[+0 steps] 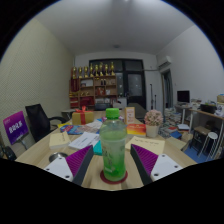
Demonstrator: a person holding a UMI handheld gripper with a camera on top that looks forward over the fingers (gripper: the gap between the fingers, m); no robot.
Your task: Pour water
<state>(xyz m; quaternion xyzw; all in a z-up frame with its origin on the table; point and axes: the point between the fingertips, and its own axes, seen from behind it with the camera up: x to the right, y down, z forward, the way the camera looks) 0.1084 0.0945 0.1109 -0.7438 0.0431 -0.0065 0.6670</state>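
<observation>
Gripping a green plastic bottle [114, 148] upright between both purple pads [87, 164], gripper [114, 170] fingers pressed against its sides. Green cap on top, pale label around the middle. Held above a cluttered wooden table [45, 150] strewn with papers and a purple sheet [150, 146]. Beyond, a black office chair [42, 121], a shelf of yellow trophies [95, 72], a dark doorway [133, 80].
</observation>
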